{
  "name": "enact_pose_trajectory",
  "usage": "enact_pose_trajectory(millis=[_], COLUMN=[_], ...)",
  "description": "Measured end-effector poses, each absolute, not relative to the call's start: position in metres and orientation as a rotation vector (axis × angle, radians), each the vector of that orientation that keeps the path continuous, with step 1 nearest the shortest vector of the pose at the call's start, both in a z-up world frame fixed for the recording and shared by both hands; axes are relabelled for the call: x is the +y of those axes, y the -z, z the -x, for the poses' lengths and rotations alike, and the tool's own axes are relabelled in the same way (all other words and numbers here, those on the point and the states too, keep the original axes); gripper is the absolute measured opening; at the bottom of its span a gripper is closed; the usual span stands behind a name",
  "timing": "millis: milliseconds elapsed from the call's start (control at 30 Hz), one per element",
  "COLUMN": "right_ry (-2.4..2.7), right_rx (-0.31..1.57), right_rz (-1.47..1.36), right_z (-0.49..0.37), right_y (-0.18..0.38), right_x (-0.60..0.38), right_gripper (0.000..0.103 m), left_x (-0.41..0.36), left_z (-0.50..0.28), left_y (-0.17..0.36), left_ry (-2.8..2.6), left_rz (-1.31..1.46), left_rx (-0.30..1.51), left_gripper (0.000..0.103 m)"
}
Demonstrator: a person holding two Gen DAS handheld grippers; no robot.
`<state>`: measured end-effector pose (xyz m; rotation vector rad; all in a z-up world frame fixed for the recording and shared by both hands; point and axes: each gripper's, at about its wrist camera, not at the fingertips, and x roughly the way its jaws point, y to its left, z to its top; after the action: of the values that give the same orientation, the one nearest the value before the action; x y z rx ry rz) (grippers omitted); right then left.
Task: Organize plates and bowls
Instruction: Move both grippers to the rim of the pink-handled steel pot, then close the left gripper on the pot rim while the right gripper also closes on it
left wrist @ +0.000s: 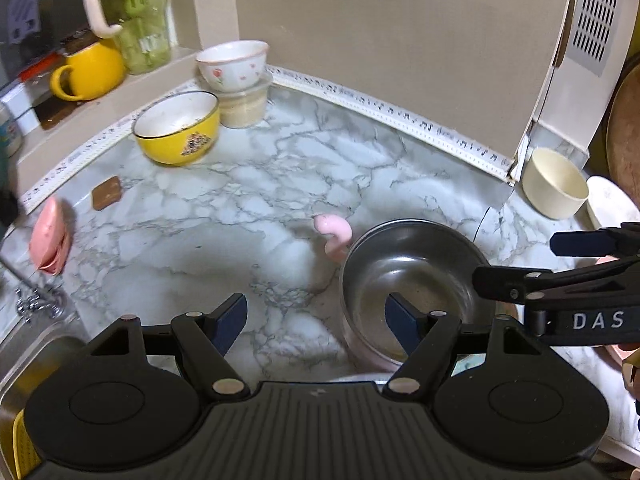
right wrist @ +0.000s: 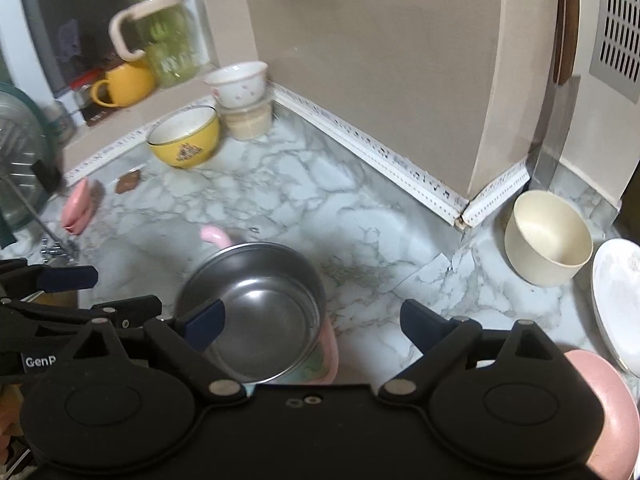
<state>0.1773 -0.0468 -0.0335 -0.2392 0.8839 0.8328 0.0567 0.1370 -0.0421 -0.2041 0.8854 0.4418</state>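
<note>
A steel bowl [left wrist: 412,280] with a pink outer shell and pink handle [left wrist: 334,234] stands on the marble counter [left wrist: 240,216]. My left gripper [left wrist: 316,320] is open above the bowl's left rim, its right finger over the bowl's inside. My right gripper [right wrist: 312,316] is open above the same steel bowl's [right wrist: 256,304] right rim. Each gripper shows in the other view, the right gripper [left wrist: 516,262] and the left gripper [right wrist: 126,290]. At the back sit a yellow bowl [right wrist: 186,140] and a floral bowl [right wrist: 238,82] stacked on a beige tub. A cream bowl [right wrist: 548,238], white plate [right wrist: 618,304] and pink plate [right wrist: 608,408] lie on the right.
A sink [left wrist: 36,360] and tap [left wrist: 36,296] lie at the left, with a pink sponge [left wrist: 50,240] beside them. A yellow mug [left wrist: 90,70] and green jar [left wrist: 138,20] stand on the window ledge. A wall corner and white vented cabinet [left wrist: 588,28] close off the right.
</note>
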Motion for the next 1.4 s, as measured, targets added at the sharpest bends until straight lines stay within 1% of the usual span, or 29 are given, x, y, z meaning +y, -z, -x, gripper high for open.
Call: enact_pose_trajectory(millis=[100,167,267,700,733,767,800,833,900,1033,1133,1167,1200,1267,1333,1400], right_ry=[-0.816,-0.796,-0.78,-0.769,-0.77,-0.77,-0.77,-0.771,-0.772,-0.776,-0.775,-0.776,-0.775,-0.774,-0.773,-0.771], right_rx=[0.921,0.938,0.969,1.009,1.009,1.009,1.01,1.011,1.013,1.02,1.022,1.023,1.023,1.022,1.021,1.022], right_rz=[0.234,0.233,0.232,0.298,0.302,0.309,0.312,0.313,0.311,0.314,0.318,0.318,0.318,0.316,0.314,0.309], right_z=[-0.187,-0.192,-0.2,-0.206,-0.206,-0.206,-0.206,-0.206,-0.207,-0.208,-0.207,-0.207,-0.207,-0.207,-0.208,-0.209], right_y=[0.043,0.049,0.057,0.081,0.081,0.082,0.083,0.084,0.084,0.085,0.087,0.087,0.087,0.087,0.087,0.087], right_x=[-0.041,-0.038,-0.033,-0.014,-0.013,-0.012,-0.011,-0.01,-0.01,-0.007,-0.006,-0.006,-0.006,-0.006,-0.006,-0.007], right_gripper=[0.091,0.085,0.08,0.068,0.065,0.061,0.059,0.057,0.054,0.046,0.042,0.04,0.039,0.036,0.033,0.031], left_x=[0.144,0.147,0.151,0.163,0.163,0.163,0.163,0.162,0.16,0.155,0.152,0.151,0.151,0.15,0.147,0.145], left_z=[-0.07,-0.076,-0.086,-0.107,-0.108,-0.11,-0.111,-0.112,-0.114,-0.119,-0.121,-0.122,-0.123,-0.124,-0.125,-0.126], left_y=[0.052,0.058,0.066,0.095,0.097,0.097,0.098,0.098,0.098,0.096,0.096,0.095,0.095,0.094,0.095,0.094], left_ry=[-0.429,-0.424,-0.414,-0.379,-0.376,-0.375,-0.37,-0.362,-0.36,-0.342,-0.332,-0.327,-0.318,-0.308,-0.302,-0.304], left_rz=[0.215,0.209,0.201,0.219,0.223,0.225,0.229,0.233,0.226,0.21,0.203,0.202,0.206,0.205,0.191,0.183], left_rx=[0.913,0.923,0.943,1.024,1.028,1.031,1.033,1.034,1.034,1.034,1.033,1.031,1.03,1.031,1.031,1.034], left_gripper=[0.076,0.076,0.076,0.075,0.074,0.073,0.066,0.063,0.062,0.052,0.047,0.043,0.033,0.031,0.024,0.022])
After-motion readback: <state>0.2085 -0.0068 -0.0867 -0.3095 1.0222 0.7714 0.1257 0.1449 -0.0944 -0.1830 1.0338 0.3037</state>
